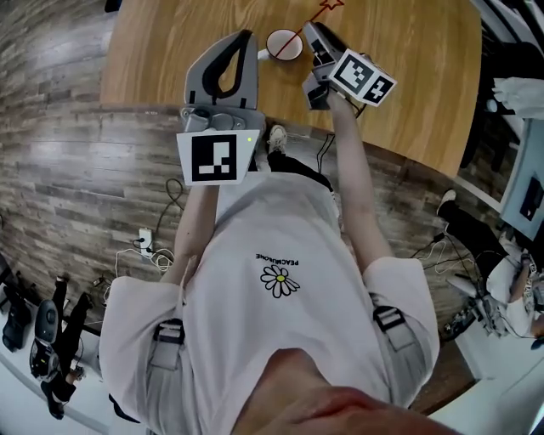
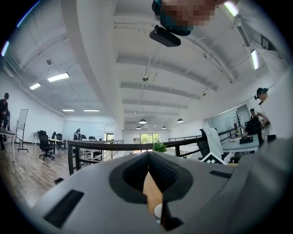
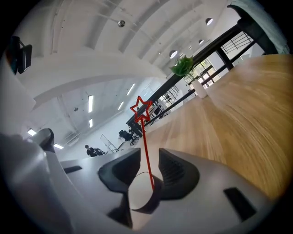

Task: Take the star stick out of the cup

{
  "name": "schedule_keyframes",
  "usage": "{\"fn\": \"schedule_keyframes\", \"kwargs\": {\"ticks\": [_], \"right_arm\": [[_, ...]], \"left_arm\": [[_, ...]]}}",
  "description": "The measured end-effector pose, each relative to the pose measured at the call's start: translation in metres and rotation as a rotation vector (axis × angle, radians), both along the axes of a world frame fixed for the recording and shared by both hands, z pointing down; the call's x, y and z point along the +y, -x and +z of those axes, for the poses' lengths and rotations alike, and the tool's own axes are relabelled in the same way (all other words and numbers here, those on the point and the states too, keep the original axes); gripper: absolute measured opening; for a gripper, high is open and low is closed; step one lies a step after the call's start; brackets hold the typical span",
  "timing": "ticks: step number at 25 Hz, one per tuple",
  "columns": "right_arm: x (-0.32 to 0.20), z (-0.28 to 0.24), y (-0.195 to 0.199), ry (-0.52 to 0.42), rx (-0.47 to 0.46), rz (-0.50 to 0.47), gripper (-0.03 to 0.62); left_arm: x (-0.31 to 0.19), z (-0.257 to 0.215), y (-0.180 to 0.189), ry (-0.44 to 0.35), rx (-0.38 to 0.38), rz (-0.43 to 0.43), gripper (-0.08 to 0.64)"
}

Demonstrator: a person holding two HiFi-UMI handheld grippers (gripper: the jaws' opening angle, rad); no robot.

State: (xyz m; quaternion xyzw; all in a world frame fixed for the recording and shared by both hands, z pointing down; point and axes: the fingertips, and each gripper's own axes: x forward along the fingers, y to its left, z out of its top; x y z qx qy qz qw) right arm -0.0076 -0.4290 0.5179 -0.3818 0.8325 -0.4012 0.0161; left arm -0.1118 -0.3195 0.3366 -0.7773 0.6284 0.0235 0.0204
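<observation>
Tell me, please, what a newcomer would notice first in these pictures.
The red star stick stands slanted in the white cup on the wooden table. The right gripper has its open jaws on either side of the stick, not pressing it. The left gripper is shut, beside the cup.

Counter [image 1: 408, 76] lies bare to the right of the cup [image 1: 285, 44] and beyond it, giving wide passage. The far-left counter is free too.

The cup is hemmed on two sides. The left hand-held gripper [image 1: 249, 38], jaws closed, sits just beside its left. The right hand-held gripper [image 3: 149, 157], jaws apart, is close on its right.

The star stick [image 1: 310, 21] leans out of the cup toward the far right. Its shaft stands in the gap between the right jaws, above the cup rim. Contact with either jaw can't be made out.
</observation>
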Motion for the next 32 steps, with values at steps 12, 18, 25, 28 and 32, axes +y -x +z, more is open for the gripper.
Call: {"fn": "schedule_keyframes", "kwargs": {"ticks": [12, 18, 25, 28, 32], "right_arm": [[0.001, 0.009, 0.016, -0.05, 0.154, -0.059, 0.015], [-0.001, 0.007, 0.016, -0.056, 0.146, -0.051, 0.012], [-0.014, -0.068, 0.01, -0.227, 0.158, 0.013, 0.012], [-0.019, -0.124, -0.004, -0.368, 0.179, 0.063, 0.012], [-0.007, -0.198, -0.016, -0.554, 0.172, 0.12, 0.012]], "left_arm": [[0.005, 0.009, 0.022, 0.016, 0.008, -0.073, 0.015], [0.006, 0.009, 0.024, 0.014, 0.006, -0.085, 0.015], [0.007, -0.011, 0.03, -0.029, 0.018, -0.093, 0.015], [0.004, -0.027, 0.024, -0.055, 0.032, -0.086, 0.015], [0.005, -0.055, 0.017, -0.102, 0.031, -0.072, 0.015]]}}
